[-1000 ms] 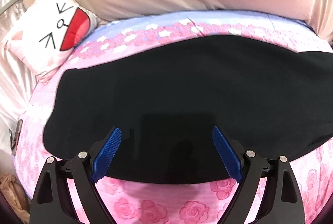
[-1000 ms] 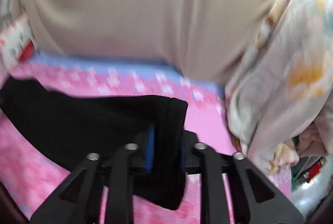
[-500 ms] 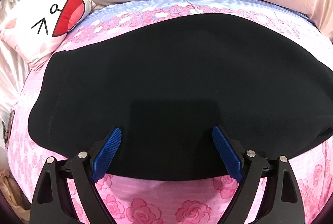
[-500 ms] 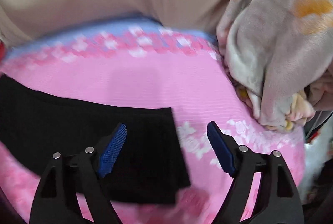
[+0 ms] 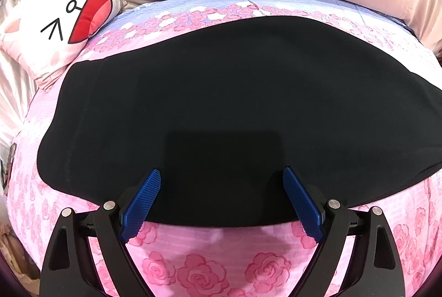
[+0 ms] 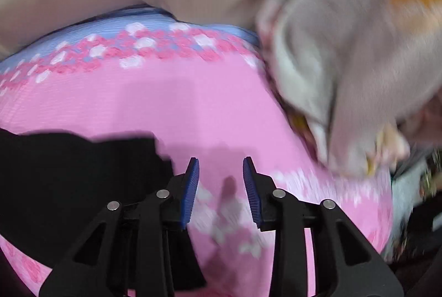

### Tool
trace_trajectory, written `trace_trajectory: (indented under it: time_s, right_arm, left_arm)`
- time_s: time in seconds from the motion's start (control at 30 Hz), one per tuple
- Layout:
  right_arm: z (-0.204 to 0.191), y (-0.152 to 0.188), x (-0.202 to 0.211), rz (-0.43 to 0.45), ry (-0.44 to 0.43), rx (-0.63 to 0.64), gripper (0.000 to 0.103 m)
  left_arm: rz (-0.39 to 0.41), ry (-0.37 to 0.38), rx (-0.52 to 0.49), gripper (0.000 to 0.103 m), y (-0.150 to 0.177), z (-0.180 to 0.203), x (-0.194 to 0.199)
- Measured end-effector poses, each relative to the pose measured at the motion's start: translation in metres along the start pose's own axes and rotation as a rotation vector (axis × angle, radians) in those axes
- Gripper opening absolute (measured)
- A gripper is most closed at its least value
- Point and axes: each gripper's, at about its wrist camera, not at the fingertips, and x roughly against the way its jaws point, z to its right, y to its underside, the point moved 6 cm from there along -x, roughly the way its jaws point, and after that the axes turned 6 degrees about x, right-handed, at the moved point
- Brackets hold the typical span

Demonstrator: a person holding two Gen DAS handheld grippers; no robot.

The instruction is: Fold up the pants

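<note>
Pants (image 5: 234, 103) are laid flat on the bed (image 5: 210, 264) — black on pink. Left tool (image 5: 221, 203) is held open, empty; right tool (image 6: 221, 186) is parted beside the pants, gripping nothing.

left tool (image 5: 221, 186): black frame | blue ribbed pads | silver screws | right tool (image 6: 221, 172): same

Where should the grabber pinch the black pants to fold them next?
Probably the left end of the black pants, pinched by the left gripper, which is open. That end is a clear edge lying flat on the pink rose bedsheet, near the cat-face pillow. Come in low from the left and slide one finger under, since the cloth lies flat.
</note>
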Motion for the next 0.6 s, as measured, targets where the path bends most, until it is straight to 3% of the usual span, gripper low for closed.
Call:
trace_trajectory:
  time_s: [0.07,0.13,0.2,0.23,0.3,0.43,0.6]
  right_arm:
    - [-0.013,-0.004,0.037,0.089,-0.038,-0.022,0.034]
    - [-0.051,-0.009,0.065,0.124,-0.111,0.038,0.040]
    - [-0.120,-0.007,0.093,0.159,-0.204,0.196,0.076]
    - [-0.154,-0.003,0.104,0.187,-0.245,0.275,0.083]
    - [-0.247,0.013,0.128,0.222,-0.367,0.489,0.083]
    - [-0.399,0.039,0.161,0.255,-0.545,0.754,0.080]
    - [-0.526,0.058,0.182,0.267,-0.695,0.921,0.078]
  left_arm:
    - [0.009,-0.002,0.003,0.088,-0.002,-0.006,0.006]
    - [0.010,-0.045,-0.005,0.088,-0.004,-0.017,0.007]
    - [0.001,-0.088,0.002,0.088,-0.004,-0.033,0.005]
    - [-0.004,-0.101,0.016,0.088,-0.004,-0.042,0.005]
    - [-0.005,-0.116,0.067,0.087,-0.003,-0.063,0.008]
    - [0.020,-0.138,0.169,0.087,0.000,-0.106,0.017]
    - [-0.008,-0.211,0.223,0.089,0.004,-0.168,0.002]
